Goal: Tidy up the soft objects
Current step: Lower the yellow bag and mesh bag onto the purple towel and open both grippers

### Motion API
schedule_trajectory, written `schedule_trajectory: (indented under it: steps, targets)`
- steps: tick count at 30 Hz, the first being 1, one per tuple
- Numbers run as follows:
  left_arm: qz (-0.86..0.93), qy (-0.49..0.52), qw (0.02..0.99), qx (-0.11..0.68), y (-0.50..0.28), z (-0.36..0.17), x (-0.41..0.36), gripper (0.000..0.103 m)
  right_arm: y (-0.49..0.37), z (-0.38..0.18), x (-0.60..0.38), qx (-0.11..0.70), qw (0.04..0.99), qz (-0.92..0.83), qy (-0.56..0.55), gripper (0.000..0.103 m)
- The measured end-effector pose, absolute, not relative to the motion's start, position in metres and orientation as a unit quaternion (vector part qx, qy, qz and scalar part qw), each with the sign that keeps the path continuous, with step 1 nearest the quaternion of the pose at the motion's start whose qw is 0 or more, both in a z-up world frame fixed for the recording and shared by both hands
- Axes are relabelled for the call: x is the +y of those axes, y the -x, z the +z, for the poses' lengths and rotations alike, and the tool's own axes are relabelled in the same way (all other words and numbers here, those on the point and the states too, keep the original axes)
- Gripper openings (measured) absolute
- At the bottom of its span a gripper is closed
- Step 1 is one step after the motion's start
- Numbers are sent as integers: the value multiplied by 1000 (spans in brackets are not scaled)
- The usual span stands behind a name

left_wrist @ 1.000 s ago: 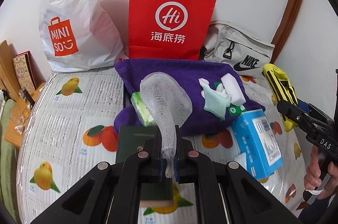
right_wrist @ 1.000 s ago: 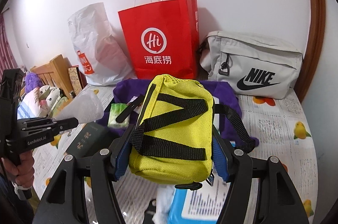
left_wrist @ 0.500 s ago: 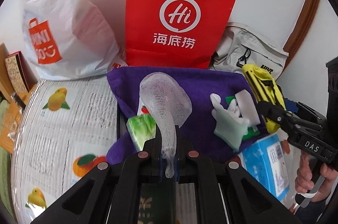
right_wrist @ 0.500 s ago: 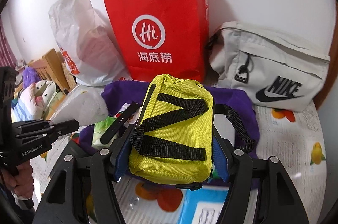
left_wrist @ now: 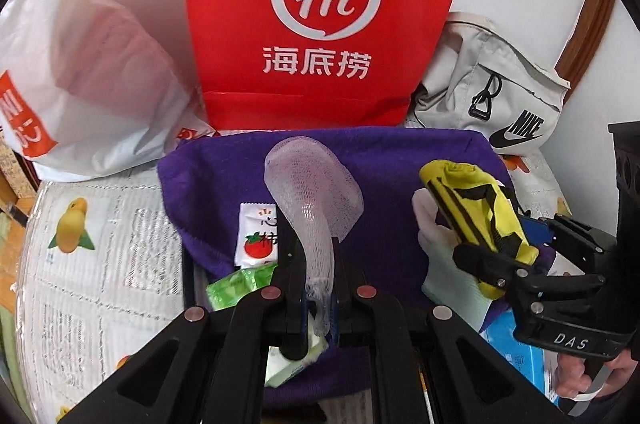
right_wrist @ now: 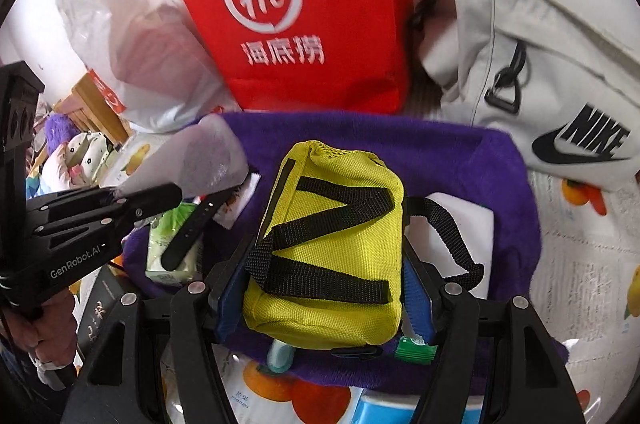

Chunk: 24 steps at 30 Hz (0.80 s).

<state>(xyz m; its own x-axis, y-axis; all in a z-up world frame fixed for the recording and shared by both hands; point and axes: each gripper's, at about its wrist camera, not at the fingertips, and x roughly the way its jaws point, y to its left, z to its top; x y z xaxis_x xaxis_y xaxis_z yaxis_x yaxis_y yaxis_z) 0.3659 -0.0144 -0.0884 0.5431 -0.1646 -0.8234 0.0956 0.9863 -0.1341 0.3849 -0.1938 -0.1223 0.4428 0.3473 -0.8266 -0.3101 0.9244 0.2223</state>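
I seem to be in a home: shopping bags (left_wrist: pixel 320 11) against the wall, fruit-print tablecloth (left_wrist: pixel 80 244), plush toys (right_wrist: pixel 76 151).

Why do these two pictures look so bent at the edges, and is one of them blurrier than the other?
Both views bulge because of fisheye lenses, with black corners. Left wrist view: sharp, the red paper bag logo crisp, even soft light, the white mesh net in the left gripper clear. Right wrist view: motion blur smears the grey Nike pouch lettering, while the yellow fabric pouch in the right gripper stays sharp.

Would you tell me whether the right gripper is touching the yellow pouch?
Touching. The right wrist view shows the right gripper with its blue pads pressed against both sides of the yellow pouch.
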Motion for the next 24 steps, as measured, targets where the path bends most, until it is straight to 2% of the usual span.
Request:
schedule_trajectory:
  steps: [8,12,13,21,24]
  targets:
    - [-79,37,867,490,-377,-104,-17,8,-391,-130,-193,497,843,204,-34,70]
    - [-83,36,864,495,-380,-108,-18,9,-391,-129,-193,495,842,209,-45,79]
    - [-84,38,863,496,-381,-109,-18,13,-391,-128,-194,494,842,211,-48,82]
    - [-78,33,869,487,-380,-105,-15,47,-390,-118,-197,477,852,208,-63,84]
    - [-77,33,874,480,-374,-98,-11,48,-387,-109,-203,465,858,208,-68,84]
